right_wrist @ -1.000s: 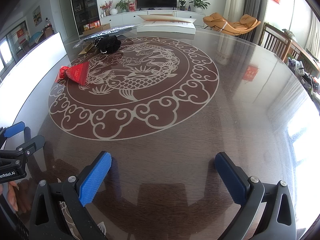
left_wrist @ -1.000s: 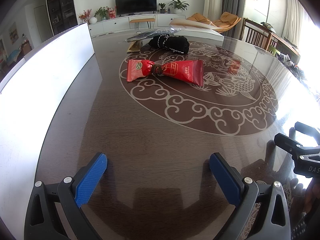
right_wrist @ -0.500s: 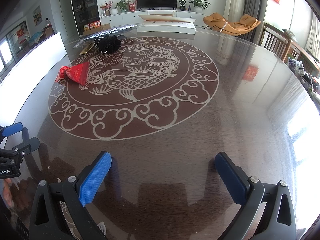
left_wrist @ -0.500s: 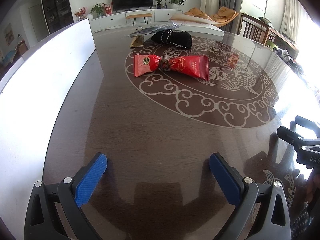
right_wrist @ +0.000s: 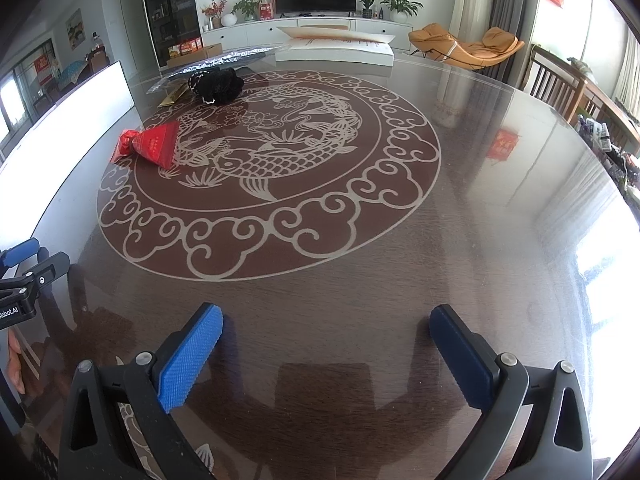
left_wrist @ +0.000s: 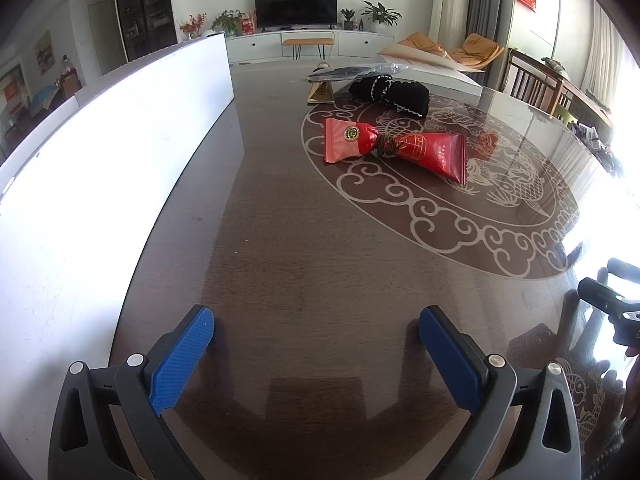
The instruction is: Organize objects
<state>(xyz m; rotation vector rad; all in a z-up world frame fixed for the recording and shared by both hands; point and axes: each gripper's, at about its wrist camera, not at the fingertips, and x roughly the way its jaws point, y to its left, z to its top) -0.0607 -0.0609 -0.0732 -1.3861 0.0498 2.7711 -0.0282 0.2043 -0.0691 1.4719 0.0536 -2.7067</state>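
Off to my right gripper's left, my left gripper (right_wrist: 24, 280) shows the lettering "Robot.AI", its start cut off by the frame edge. Print on the red packet (left_wrist: 394, 150) ahead stays unreadable.

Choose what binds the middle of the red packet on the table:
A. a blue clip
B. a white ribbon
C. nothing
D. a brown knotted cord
D: in the left wrist view the red packet is pinched at its waist by a brown knotted cord.
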